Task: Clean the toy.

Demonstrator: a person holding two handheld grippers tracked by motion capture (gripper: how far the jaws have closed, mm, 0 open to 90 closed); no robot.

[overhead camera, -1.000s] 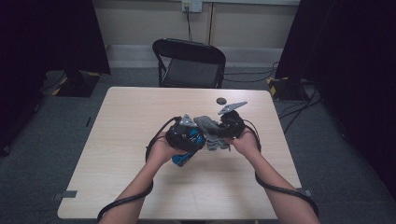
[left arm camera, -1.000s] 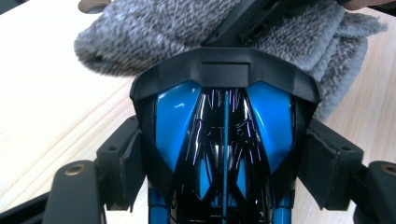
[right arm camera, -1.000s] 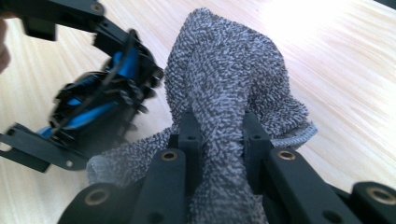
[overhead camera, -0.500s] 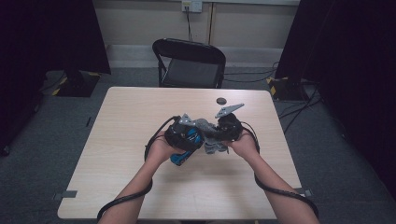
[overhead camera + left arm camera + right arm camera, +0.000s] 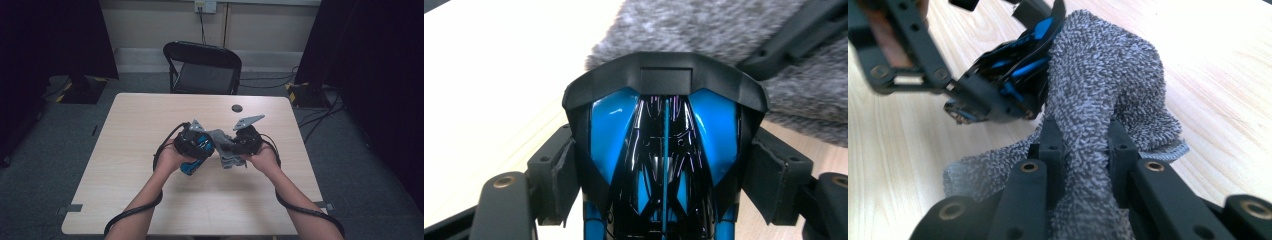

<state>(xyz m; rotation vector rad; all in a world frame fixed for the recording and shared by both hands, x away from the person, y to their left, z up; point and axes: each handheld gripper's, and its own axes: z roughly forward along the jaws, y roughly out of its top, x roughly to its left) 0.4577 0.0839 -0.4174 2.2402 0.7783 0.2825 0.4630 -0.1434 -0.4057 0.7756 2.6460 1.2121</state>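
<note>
A glossy blue and black object (image 5: 664, 150), hard-shelled and shaped a bit like a computer mouse, sits wedged between the jaws of the left gripper (image 5: 664, 165); in the left gripper view it takes up the middle of the frame, its rounded black front edge pointing up, with a jaw pad pressed against each flank, so the jaws are clamped on it at a wide spread. Just beyond its front edge, in the upper right of that view, lies a grey fuzzy cloth (image 5: 734, 35), touching or nearly touching the object's nose. In the right gripper view the same cloth (image 5: 1098, 100) rises from the bottom centre as a bunched fold pinched tight between the two black jaws of the right gripper (image 5: 1083, 150), which are closed on it; the cloth's upper part leans against the blue and black object (image 5: 1013, 75) in the upper left of the frame, and its loose ends trail down onto the wood at left and right. From the high view, both grippers meet just right of the frame's centre over the pale wooden table (image 5: 150, 200), the left gripper (image 5: 197, 145) and right gripper (image 5: 240, 145) facing each other with the cloth (image 5: 227, 152) between them. A small dark round disc (image 5: 236, 107) lies on the table above them, well apart, and a black folding chair (image 5: 204, 67) stands beyond the far edge.
</note>
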